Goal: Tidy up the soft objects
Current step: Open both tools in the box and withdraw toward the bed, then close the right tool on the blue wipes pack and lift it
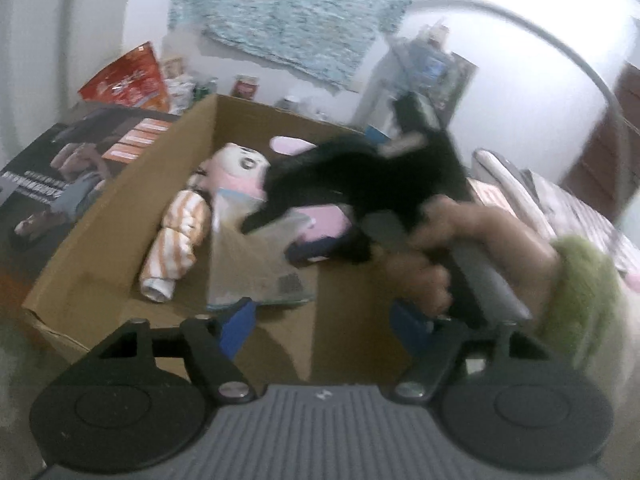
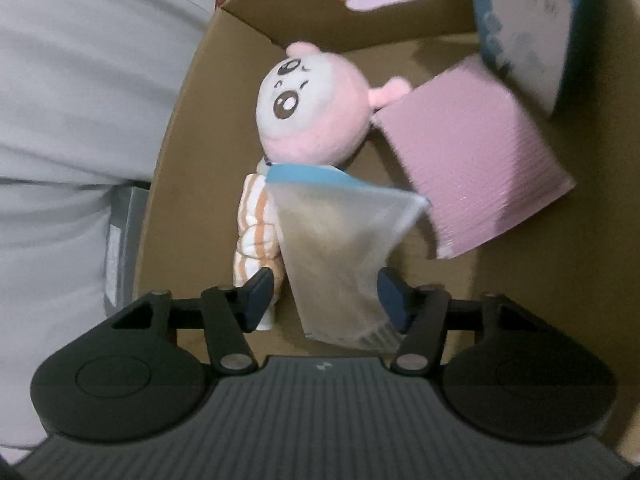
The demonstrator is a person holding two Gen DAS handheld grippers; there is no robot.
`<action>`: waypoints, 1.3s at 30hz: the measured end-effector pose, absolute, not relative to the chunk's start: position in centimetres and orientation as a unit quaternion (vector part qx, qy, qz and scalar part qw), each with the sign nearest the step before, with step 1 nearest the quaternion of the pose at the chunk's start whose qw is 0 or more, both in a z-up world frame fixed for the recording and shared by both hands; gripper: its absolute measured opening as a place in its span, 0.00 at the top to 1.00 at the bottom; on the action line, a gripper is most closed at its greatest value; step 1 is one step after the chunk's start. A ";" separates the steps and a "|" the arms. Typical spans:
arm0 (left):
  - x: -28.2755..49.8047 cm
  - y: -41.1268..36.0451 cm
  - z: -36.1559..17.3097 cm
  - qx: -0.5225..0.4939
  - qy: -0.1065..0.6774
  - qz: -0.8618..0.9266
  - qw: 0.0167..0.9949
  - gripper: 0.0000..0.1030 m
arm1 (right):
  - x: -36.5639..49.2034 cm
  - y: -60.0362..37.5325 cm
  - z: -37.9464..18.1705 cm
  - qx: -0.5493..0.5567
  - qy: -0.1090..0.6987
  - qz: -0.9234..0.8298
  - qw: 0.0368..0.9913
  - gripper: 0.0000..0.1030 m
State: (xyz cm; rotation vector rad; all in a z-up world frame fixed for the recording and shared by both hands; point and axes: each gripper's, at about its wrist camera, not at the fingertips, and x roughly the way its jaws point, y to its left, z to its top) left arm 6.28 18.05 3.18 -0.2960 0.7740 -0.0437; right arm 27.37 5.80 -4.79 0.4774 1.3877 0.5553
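A pale wall [image 1: 100, 20] fills the top of the left wrist view, with a blurred teal-and-white textured cloth [image 1: 296, 12] hanging at upper centre. Strong white light [image 1: 532, 20] washes out the upper right corner, where a thin pale arc, perhaps a lamp arm [image 1: 552, 40], curves down beside a reddish-brown door [image 1: 616, 136]. Below it at the right edge lies striped bedding [image 1: 560, 200], and against the wall at centre right stands a cluttered white unit [image 1: 424, 76], too blurred to name.
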 end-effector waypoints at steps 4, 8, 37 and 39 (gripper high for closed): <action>6.0 17.2 2.7 -0.111 0.373 -0.011 0.921 0.38 | 27.4 6.6 -5.3 0.235 0.625 0.258 0.698 0.49; 5.9 17.4 2.3 -0.127 0.381 -0.025 0.916 0.38 | 27.5 6.8 -5.4 0.238 0.628 0.281 0.686 0.47; 7.3 9.6 1.0 -0.164 0.450 -0.188 0.857 0.23 | 9.9 -28.9 3.5 0.364 0.417 0.259 0.792 0.14; 7.0 9.0 1.2 -0.152 0.448 -0.182 0.862 0.23 | 8.0 -30.6 2.6 0.372 0.410 0.240 0.797 0.14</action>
